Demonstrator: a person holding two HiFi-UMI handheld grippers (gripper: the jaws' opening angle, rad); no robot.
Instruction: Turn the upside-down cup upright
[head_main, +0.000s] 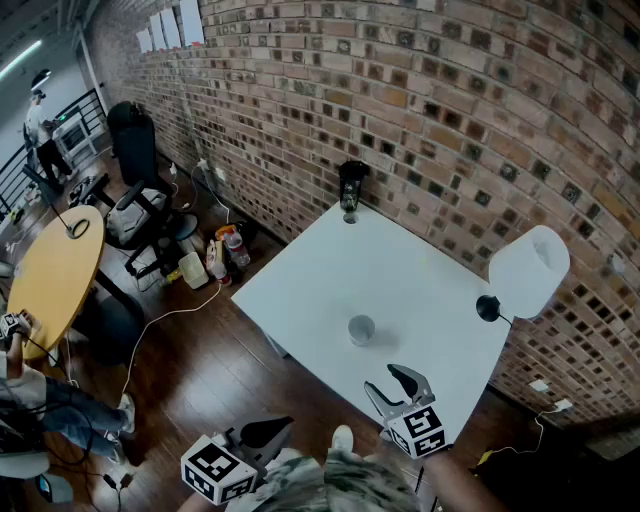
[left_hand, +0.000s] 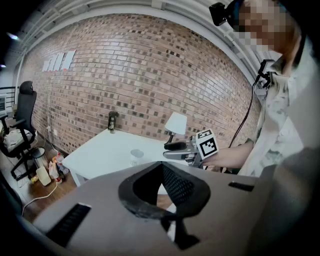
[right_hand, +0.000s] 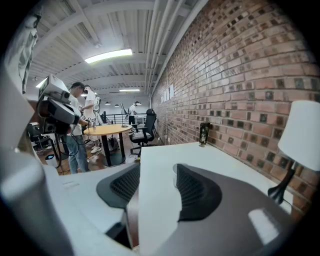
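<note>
A small translucent cup stands alone near the middle of the white table; it also shows in the left gripper view. My right gripper hovers over the table's near edge, a short way in front of the cup. Its jaws stand apart with only bare table between them, and the cup's rim peeks out beside the right finger. My left gripper hangs off the table to the lower left, above the wooden floor. Its pads meet at the tip and nothing is held.
A white-shaded lamp with a black base stands at the table's right corner. A black device sits at the far corner against the brick wall. To the left are a round wooden table, office chairs, floor clutter and people.
</note>
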